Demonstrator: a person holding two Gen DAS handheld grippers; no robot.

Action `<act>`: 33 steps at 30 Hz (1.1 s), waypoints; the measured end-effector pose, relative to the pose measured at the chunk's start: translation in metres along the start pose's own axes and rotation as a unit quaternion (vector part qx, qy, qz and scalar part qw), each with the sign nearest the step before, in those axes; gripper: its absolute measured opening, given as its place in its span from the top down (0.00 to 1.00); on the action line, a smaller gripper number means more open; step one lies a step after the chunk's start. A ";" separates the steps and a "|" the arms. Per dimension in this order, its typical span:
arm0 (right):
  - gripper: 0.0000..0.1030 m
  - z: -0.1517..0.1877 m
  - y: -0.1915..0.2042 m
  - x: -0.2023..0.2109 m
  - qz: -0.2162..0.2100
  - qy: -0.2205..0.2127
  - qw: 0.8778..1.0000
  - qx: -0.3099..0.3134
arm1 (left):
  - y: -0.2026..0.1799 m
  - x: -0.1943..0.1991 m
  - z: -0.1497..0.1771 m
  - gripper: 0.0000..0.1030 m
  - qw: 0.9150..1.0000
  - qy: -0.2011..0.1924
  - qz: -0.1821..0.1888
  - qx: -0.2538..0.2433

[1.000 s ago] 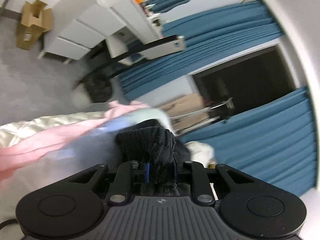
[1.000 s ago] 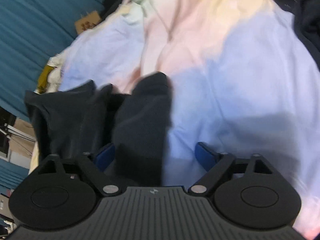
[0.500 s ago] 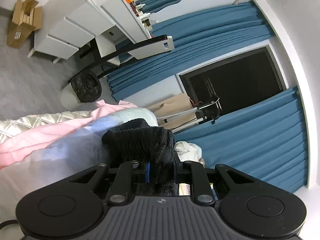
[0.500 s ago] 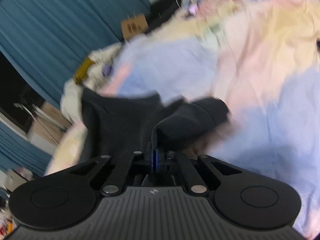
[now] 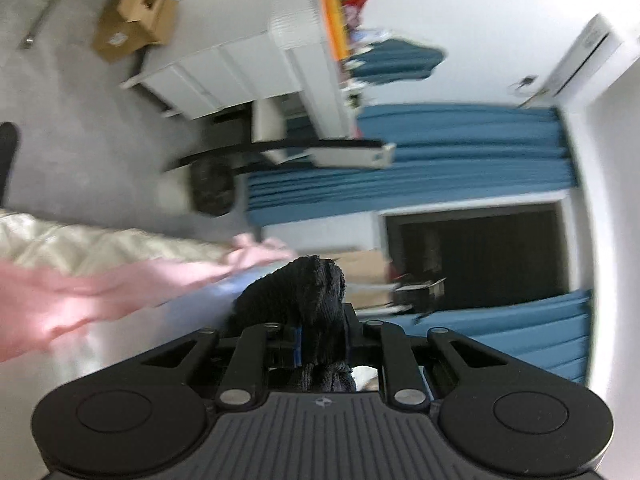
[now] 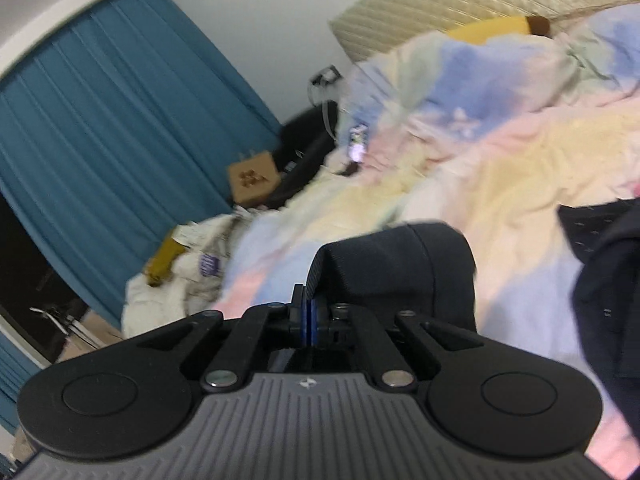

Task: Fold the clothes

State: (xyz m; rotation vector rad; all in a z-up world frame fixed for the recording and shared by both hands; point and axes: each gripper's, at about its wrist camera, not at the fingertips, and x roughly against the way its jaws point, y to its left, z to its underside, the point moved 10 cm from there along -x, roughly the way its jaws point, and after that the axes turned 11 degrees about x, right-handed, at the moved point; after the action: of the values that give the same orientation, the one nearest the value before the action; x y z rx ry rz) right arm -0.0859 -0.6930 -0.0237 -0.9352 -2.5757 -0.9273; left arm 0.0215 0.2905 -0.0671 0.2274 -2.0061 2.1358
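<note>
The black garment (image 5: 308,292) is pinched in both tools and held up above the bed (image 6: 500,184). In the left wrist view it looks fuzzy, bunched into a thick lump between the fingers of the left tool (image 5: 322,342), which are clamped on it with cloth filling the gap. In the right wrist view the same garment (image 6: 400,268) looks smooth, and a folded edge of it stands up from the right tool (image 6: 307,320), whose blue pads are pressed together on that thin edge.

Only the right wrist view shows the top of the bed: a pastel cover in pink, yellow and blue, a quilted headboard (image 6: 460,4) at the far end, and a yellow pillow (image 6: 496,28) below it. More dark clothing (image 6: 600,280) lies on the bed at the right edge. A brown box (image 6: 252,178) sits beside the bed, near a blue curtain (image 6: 100,120).

Only the left wrist view shows the room past the bed's edge: a white drawer unit (image 5: 240,56), cardboard boxes (image 5: 132,20) on the grey floor, and a dark window (image 5: 480,256) between blue curtains. This view is tipped sideways and blurry.
</note>
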 end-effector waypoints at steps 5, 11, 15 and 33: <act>0.97 0.035 -0.014 -0.039 0.035 0.068 0.997 0.000 | 0.016 -0.006 0.008 0.82 0.997 0.002 -0.064 -0.039; 0.97 0.069 0.004 -0.096 0.067 0.095 0.993 0.032 | 0.010 -0.017 0.015 0.81 0.995 -0.009 -0.070 -0.074; 0.97 0.060 0.024 -0.126 0.091 0.066 0.992 0.061 | 0.001 -0.026 0.018 0.81 0.996 -0.014 -0.050 -0.077; 0.98 0.073 -0.004 -0.095 0.012 0.044 0.998 0.050 | 0.014 -0.035 0.008 0.82 0.994 -0.028 -0.082 -0.059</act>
State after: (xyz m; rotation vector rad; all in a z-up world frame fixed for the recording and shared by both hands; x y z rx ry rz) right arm -0.0169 -0.6948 -0.1223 -0.8764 -2.5061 -0.8067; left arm 0.0520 0.2805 -0.0894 0.4219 -2.0584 1.9242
